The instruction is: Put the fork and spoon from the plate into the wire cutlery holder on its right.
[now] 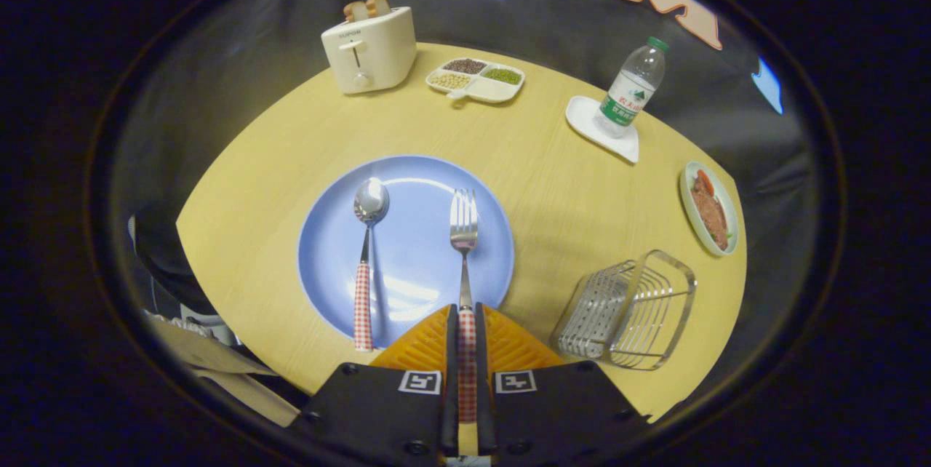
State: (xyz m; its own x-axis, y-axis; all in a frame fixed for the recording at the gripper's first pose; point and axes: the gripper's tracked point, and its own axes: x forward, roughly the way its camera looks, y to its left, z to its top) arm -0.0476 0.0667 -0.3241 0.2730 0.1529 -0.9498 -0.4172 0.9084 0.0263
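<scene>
A blue plate (407, 183) lies on the round wooden table. On its left half rests a spoon (367, 249) with a red-checked handle, bowl pointing away. On the right half lies a fork (464, 230), tines pointing away. Its red-checked handle runs back between my fingers, and my gripper (466, 321) is shut on that handle at the plate's near rim. The wire cutlery holder (629, 310) stands to the right of the plate, apart from it and level with my fingers.
A cream toaster (369, 49) with bread stands at the table's far side, next to a divided dish of beans (476, 79). A water bottle (631, 89) stands on a white coaster (589, 125); a green food plate (709, 209) sits far right.
</scene>
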